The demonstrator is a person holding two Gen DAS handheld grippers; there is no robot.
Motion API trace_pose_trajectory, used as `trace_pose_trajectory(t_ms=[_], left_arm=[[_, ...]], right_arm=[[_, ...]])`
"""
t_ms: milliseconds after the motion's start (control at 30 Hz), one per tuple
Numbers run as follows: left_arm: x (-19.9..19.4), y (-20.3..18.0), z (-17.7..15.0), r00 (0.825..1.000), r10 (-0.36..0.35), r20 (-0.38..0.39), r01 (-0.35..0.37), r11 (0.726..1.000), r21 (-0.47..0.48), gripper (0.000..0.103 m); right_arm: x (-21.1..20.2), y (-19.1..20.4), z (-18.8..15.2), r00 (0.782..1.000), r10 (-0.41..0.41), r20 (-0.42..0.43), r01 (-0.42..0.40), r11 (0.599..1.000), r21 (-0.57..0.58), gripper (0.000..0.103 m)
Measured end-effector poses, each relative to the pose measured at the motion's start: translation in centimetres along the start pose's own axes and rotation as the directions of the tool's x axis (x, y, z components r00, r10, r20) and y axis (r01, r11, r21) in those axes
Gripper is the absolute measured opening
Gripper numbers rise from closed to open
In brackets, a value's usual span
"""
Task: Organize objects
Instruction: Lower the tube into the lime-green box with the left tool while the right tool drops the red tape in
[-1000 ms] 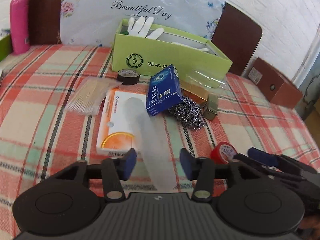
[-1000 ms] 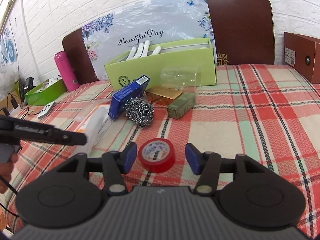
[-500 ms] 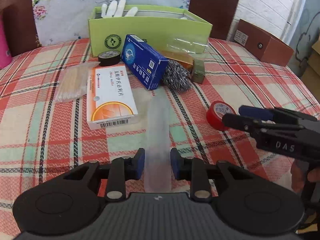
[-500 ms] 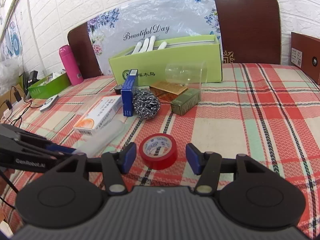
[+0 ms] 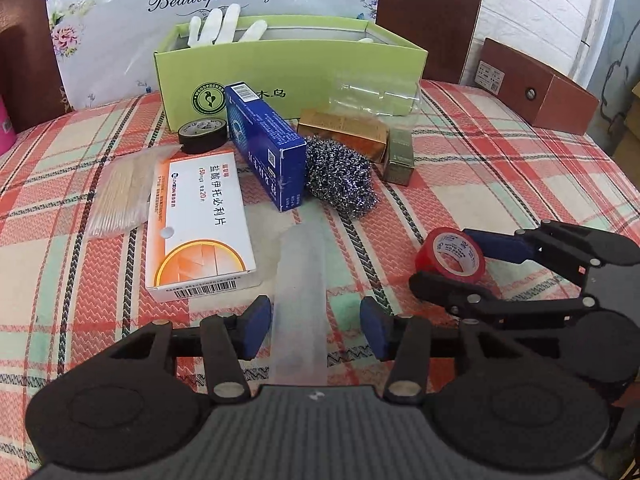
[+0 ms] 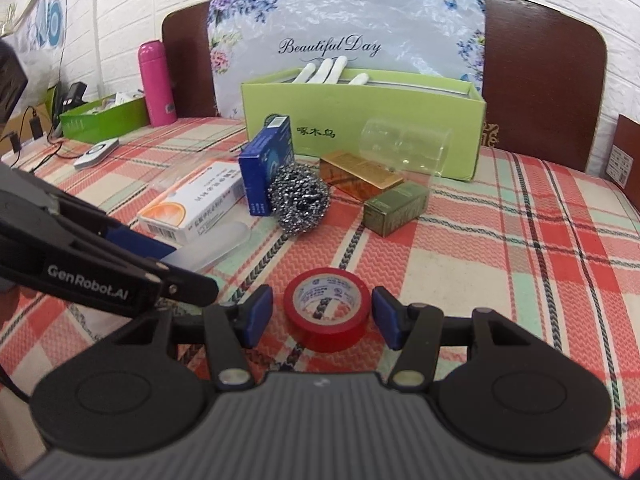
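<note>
We see the left gripper (image 5: 316, 326) jaws reopening around the translucent case (image 5: 302, 300), pads clear after the earlier squeeze. Our right gripper (image 6: 322, 316) straddles the red tape roll (image 6: 327, 310) on the tablecloth (image 6: 500, 260), unclamped as before.

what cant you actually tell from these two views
- Green box contents: front wall hides all but the white glove fingers, both views.
- Brown box: label too small in the left wrist view, cut by the edge in the right.
- Translucent tube: near end hidden behind the left gripper body; jaws opening, pads clear of it.
</note>
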State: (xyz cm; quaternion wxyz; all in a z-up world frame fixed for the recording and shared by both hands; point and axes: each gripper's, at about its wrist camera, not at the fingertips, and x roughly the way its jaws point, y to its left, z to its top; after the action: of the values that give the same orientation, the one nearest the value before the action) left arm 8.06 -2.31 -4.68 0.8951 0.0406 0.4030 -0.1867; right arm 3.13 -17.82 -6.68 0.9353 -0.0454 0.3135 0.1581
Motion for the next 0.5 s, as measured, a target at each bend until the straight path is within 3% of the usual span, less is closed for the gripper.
trace_pose_trajectory(t_ms=[33, 200, 500], left_arm=[[-0.1, 0.0, 0.0, 1.000, 0.007, 0.002, -0.007, 1.000, 0.008, 0.028], [-2.0, 1.0, 1.0, 0.998, -0.051, 0.036, 0.052, 0.997, -0.049, 0.028], [-6.1, 2.0, 8.6, 0.960, -0.084, 0.266, 0.103, 0.993, -0.059, 0.028]], right_arm=[[-0.1, -0.1, 0.0, 1.000, 0.000, 0.002, 0.000, 1.000, 0.001, 0.046], [-1.9, -1.3, 1.4, 0.996, 0.081, 0.040, -0.083, 0.994, 0.065, 0.045], [-3.2, -4.1, 8.9, 0.972, 0.051, 0.227, -0.056, 0.998, 0.017, 0.045]])
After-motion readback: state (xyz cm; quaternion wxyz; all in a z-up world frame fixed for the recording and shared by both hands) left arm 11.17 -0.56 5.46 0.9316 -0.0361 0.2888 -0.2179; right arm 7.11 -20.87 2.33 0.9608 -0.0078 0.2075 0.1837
